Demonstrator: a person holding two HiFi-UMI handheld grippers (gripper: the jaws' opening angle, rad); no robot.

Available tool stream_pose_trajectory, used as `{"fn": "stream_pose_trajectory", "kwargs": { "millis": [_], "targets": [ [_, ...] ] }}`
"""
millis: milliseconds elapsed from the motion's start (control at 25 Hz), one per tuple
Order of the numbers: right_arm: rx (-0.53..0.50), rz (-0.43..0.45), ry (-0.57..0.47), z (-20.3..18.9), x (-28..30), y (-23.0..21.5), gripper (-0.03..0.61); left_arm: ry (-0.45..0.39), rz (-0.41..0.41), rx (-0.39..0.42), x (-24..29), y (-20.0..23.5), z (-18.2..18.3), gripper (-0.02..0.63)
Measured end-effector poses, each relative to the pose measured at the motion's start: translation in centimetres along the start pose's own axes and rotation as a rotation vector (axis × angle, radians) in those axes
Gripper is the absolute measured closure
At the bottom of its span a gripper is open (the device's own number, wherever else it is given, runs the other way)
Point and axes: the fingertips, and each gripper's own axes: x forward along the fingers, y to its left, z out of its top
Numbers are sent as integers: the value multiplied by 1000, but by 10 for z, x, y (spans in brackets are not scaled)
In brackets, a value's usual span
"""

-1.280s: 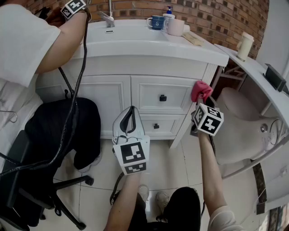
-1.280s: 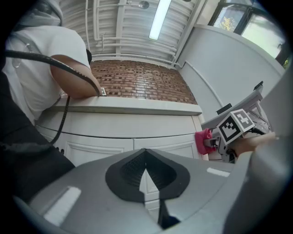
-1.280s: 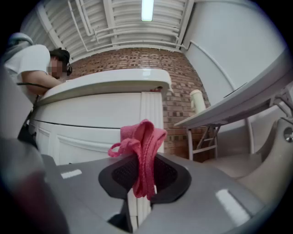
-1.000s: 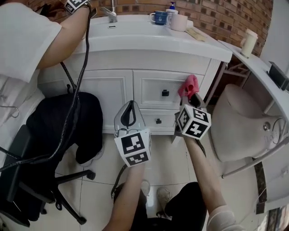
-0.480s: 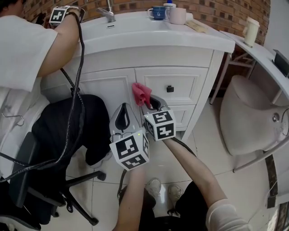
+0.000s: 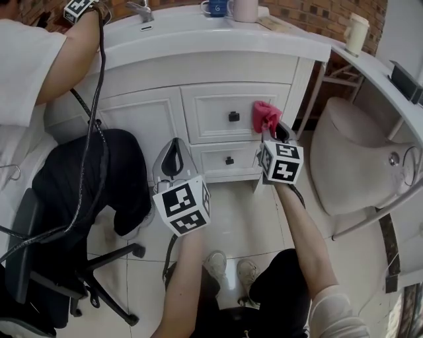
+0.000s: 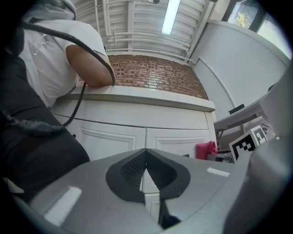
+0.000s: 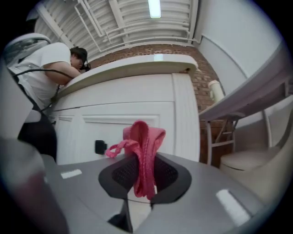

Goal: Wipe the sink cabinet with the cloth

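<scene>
The white sink cabinet [image 6: 205,86] fills the upper middle of the head view, with two drawers [image 6: 231,117] bearing black knobs. My right gripper [image 6: 272,135] is shut on a pink cloth [image 6: 264,116], which sits against the right end of the upper drawer front. In the right gripper view the pink cloth [image 8: 142,151] is pinched between the jaws, in front of the cabinet [image 8: 137,119]. My left gripper [image 6: 173,158] hangs lower, before the cabinet door, shut with nothing in it. In the left gripper view the cloth [image 7: 206,150] shows at the right.
A person in a white shirt [image 6: 26,72] sits on a black office chair [image 6: 39,264] at the left, arm on the countertop, with a black cable [image 6: 99,99] trailing down. Cups [image 6: 231,8] stand on the counter. A white toilet [image 6: 350,165] stands at the right.
My right gripper has carried the cloth from the cabinet's right corner leftward across the drawer front to the door, then back right to the drawer's right end. The left gripper stayed shut.
</scene>
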Motion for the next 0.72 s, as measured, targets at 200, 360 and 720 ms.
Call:
{"fn": "stream_pose_trajectory", "kwargs": {
  "millis": [200, 360, 720],
  "targets": [
    [52, -140, 0, -1, -11, -61, 512, 11, -50, 30, 4, -17, -5, 601],
    [194, -248, -27, 5, -28, -83, 514, 22, -45, -13, 6, -18, -8, 601],
    [189, 305, 23, -15, -23, 139, 514, -10, 1, -77, 4, 2, -1, 601]
  ]
}}
